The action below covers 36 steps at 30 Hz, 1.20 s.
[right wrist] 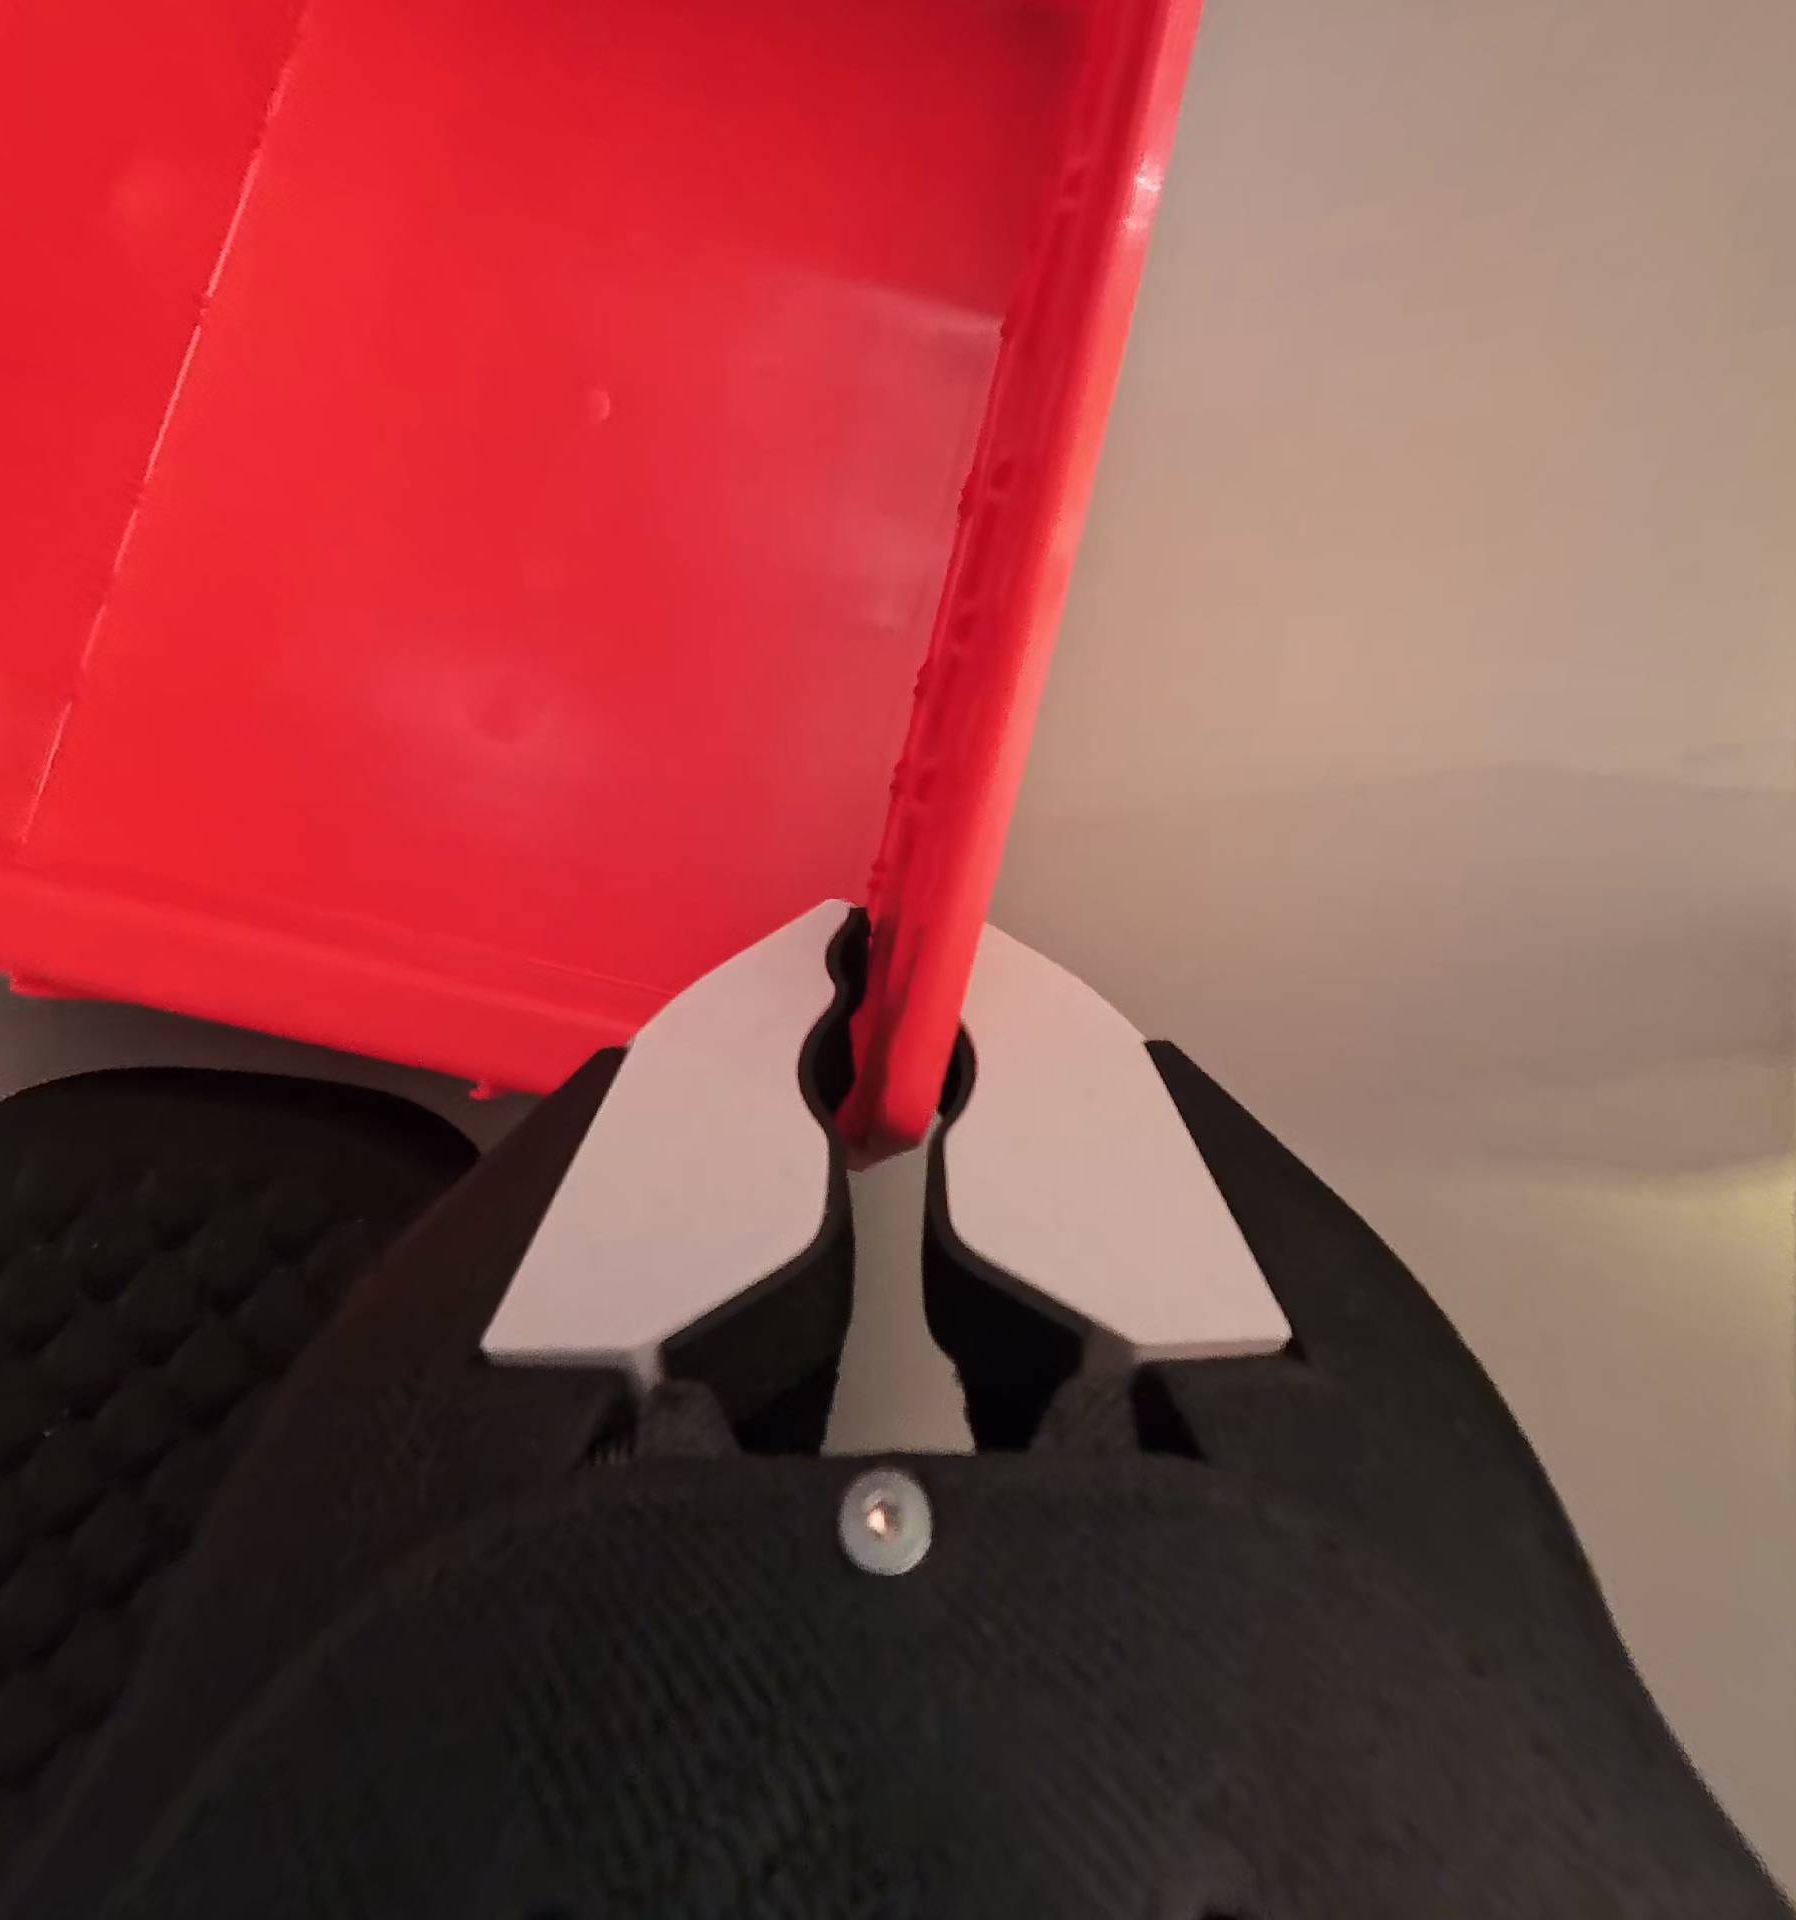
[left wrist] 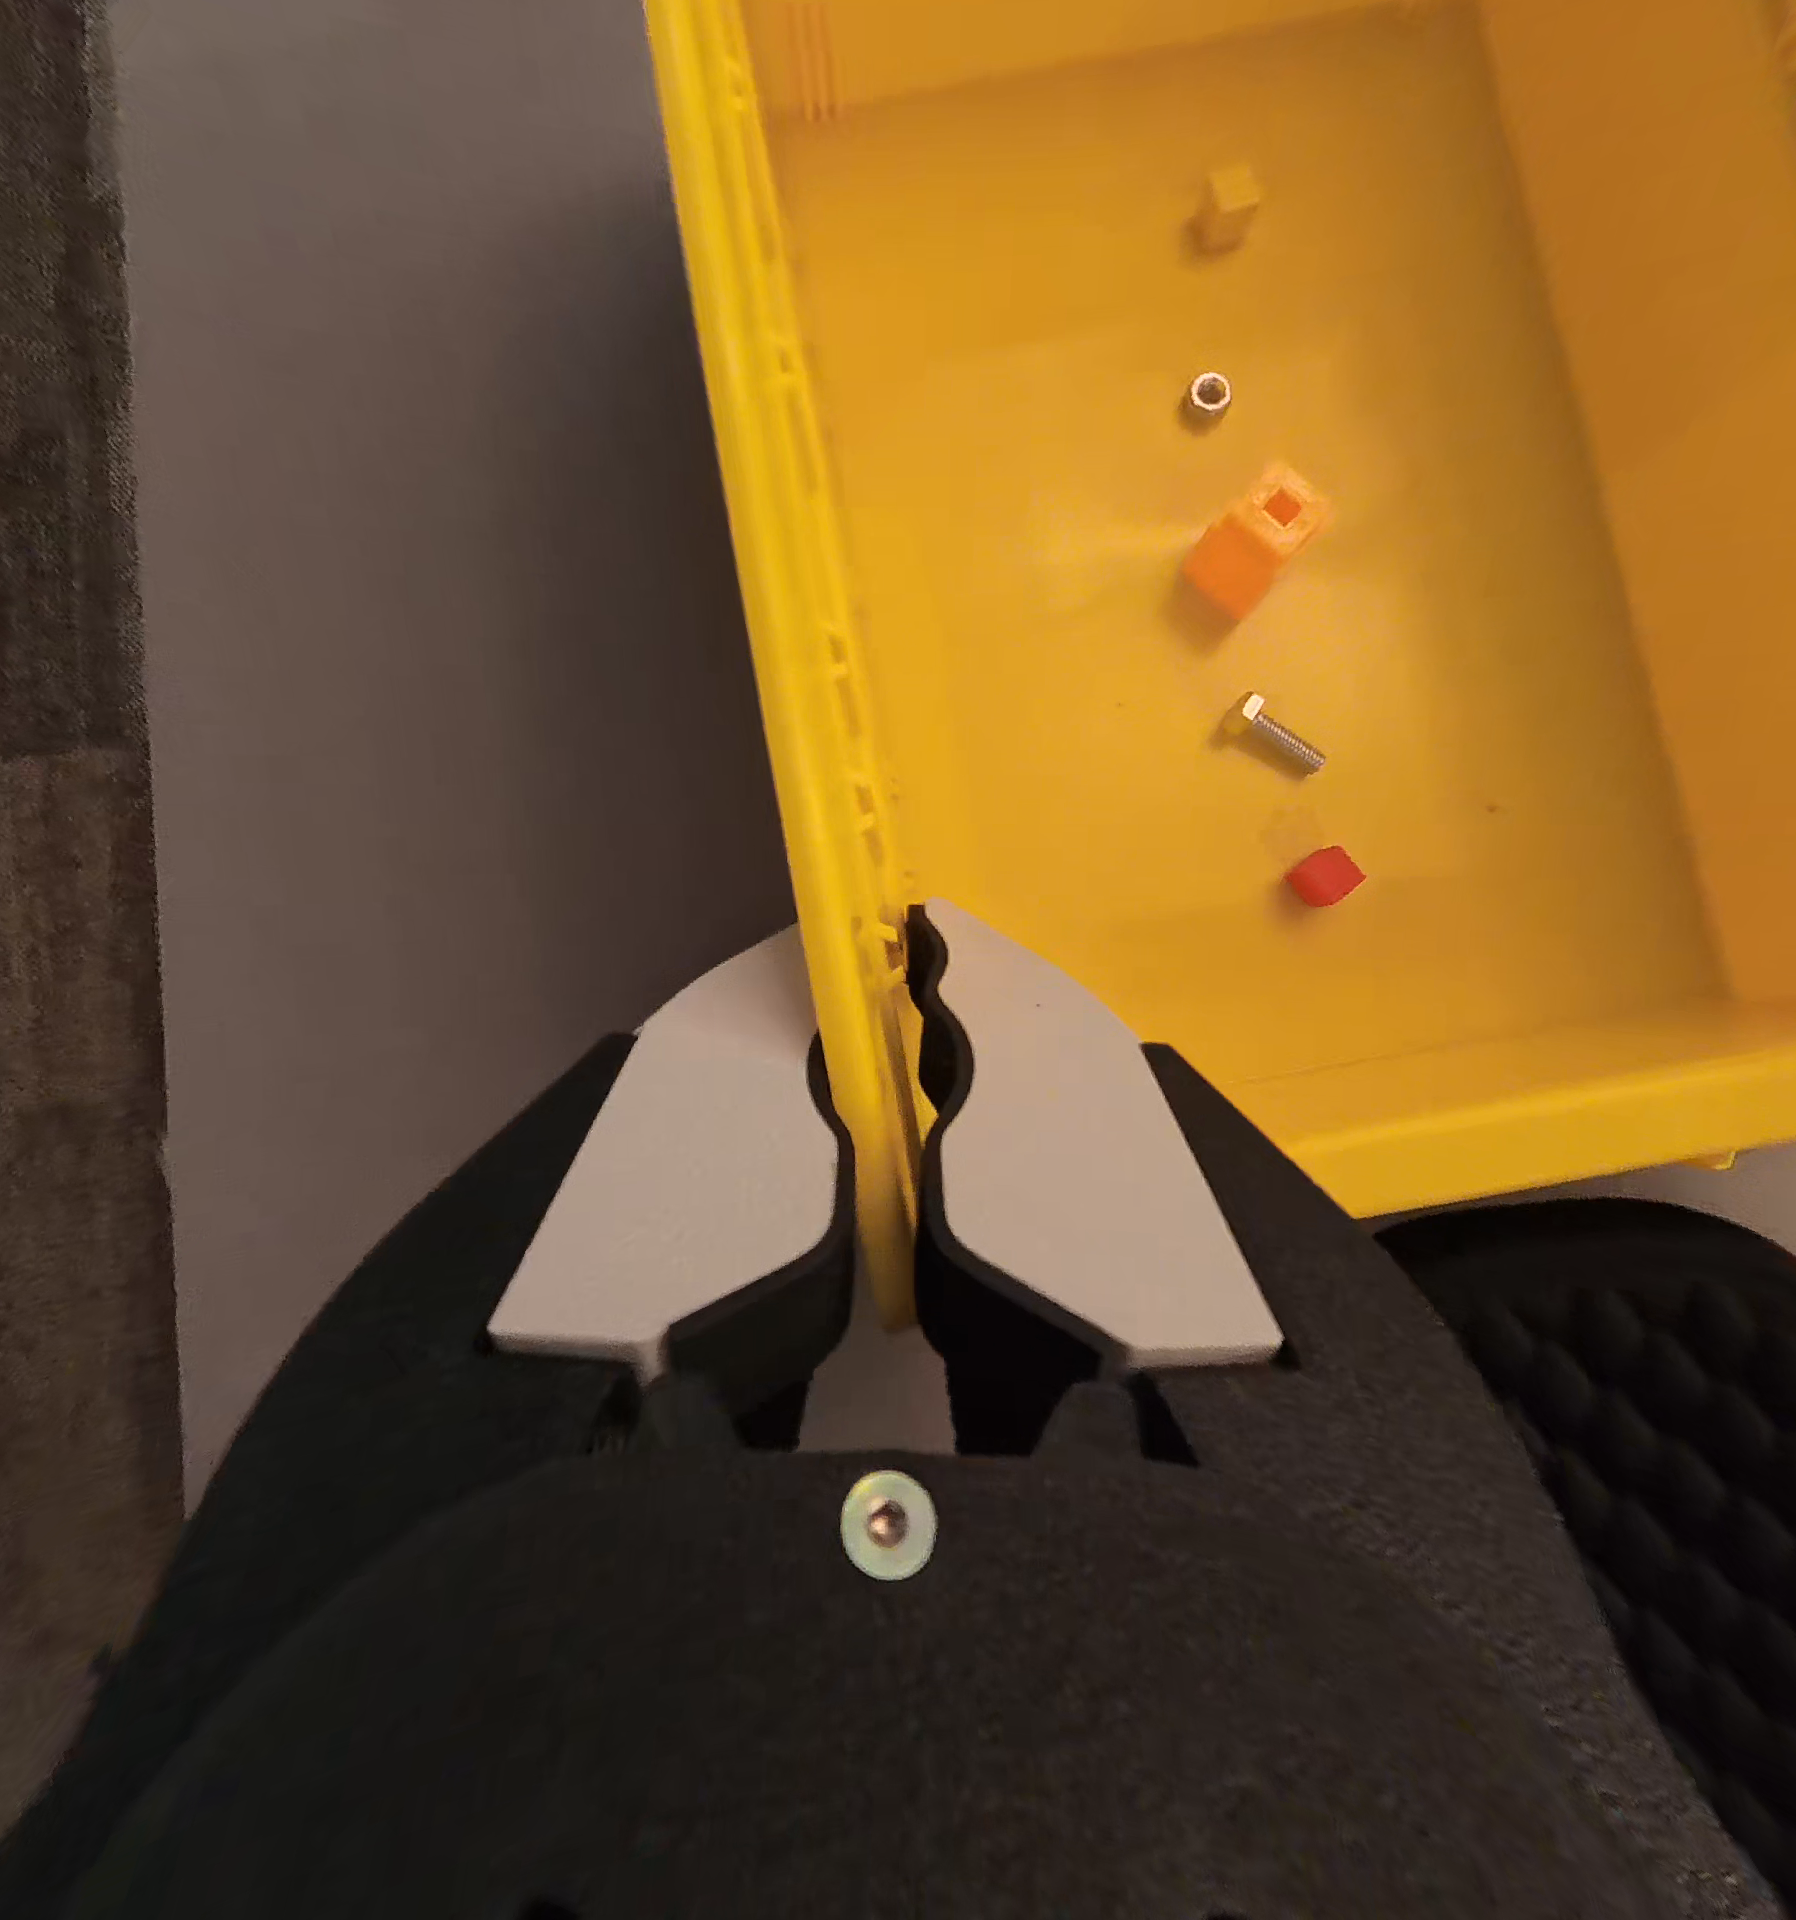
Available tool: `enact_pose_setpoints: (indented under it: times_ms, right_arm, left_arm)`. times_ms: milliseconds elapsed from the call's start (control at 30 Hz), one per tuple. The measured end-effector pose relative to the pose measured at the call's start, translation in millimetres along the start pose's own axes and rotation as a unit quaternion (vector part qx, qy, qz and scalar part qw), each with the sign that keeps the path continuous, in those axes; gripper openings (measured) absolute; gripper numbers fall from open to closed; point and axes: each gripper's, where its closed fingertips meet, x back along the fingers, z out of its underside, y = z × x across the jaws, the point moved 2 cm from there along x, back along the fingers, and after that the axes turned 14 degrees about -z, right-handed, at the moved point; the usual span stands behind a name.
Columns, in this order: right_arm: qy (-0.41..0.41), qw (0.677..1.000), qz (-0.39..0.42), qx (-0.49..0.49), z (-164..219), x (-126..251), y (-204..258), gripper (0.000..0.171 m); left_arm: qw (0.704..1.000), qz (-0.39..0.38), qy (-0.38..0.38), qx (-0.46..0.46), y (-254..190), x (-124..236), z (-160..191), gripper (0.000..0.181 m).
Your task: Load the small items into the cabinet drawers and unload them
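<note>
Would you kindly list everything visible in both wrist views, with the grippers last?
Yellow drawer: 1, yellow, left wrist view, side wall clamped.
Yellow block: 1, far end of the drawer floor.
Metal nut: 1, silver, below the yellow block.
Orange hollow block: 1, mid-floor.
Hex bolt: 1, silver, below the orange block.
Red block: 1, nearest.
Red drawer: 1, right wrist view, no items visible.
Left gripper: shut on yellow wall.
Right gripper: shut on red wall.

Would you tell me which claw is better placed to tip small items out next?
Left: its claw grips the yellow drawer holding a bolt and blocks; the right claw's red drawer looks empty.
</note>
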Motion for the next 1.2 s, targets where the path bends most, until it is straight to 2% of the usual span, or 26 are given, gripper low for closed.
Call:
enact_pose_setpoints:
  times_ms: [200,567,667,733,800,867,933,1033,1100,1200]
  right_arm:
    - [0.003,1.0,-0.004,-0.017,2.8,4.7,-10.5,0.008]
    - [0.006,1.0,0.003,0.004,4.3,6.2,-12.5,0.011]
    - [0.001,0.998,0.055,0.014,3.0,15.0,-21.7,0.035]
    - [-0.013,0.995,0.091,0.034,-1.5,28.2,-24.2,0.046]
    - [-0.043,0.988,0.133,0.062,-11.4,48.8,-23.7,0.051]
    - [-0.089,0.975,0.18,0.092,-28.3,75.7,-19.3,0.053]
    - [-0.16,0.954,0.216,0.13,-54.3,105.7,-4.8,0.052]
    - [-0.292,0.919,0.18,0.196,-100.6,138.0,48.7,0.052]
    - [-0.362,0.886,0.145,0.249,-128.8,151.6,91.3,0.051]
    - [-0.416,0.853,0.081,0.304,-168.0,162.0,150.6,0.05]
  left_arm:
    - [0.998,0.006,-0.018,0.057,5.0,-7.1,-7.0,0.005]
    - [0.995,0.007,-0.021,0.102,7.1,-14.2,-15.6,0.005]
    - [0.994,0.015,-0.037,0.102,7.1,-12.7,-16.0,0.005]
    - [0.993,0.009,-0.075,0.093,9.1,-6.3,-17.6,0.005]
    - [0.986,-0.019,-0.138,0.092,17.2,11.5,-25.5,0.013]
    - [0.974,-0.046,-0.198,0.103,27.1,39.6,-37.8,0.04]
    - [0.958,-0.025,-0.26,0.114,25.5,74.7,-57.1,0.055]
    - [0.921,0.059,-0.37,0.107,3.5,137.6,-95.0,0.055]
    - [0.894,0.088,-0.425,0.11,-9.3,178.2,-121.3,0.05]
    - [0.873,0.111,-0.464,0.101,-32.1,229.2,-157.6,0.05]
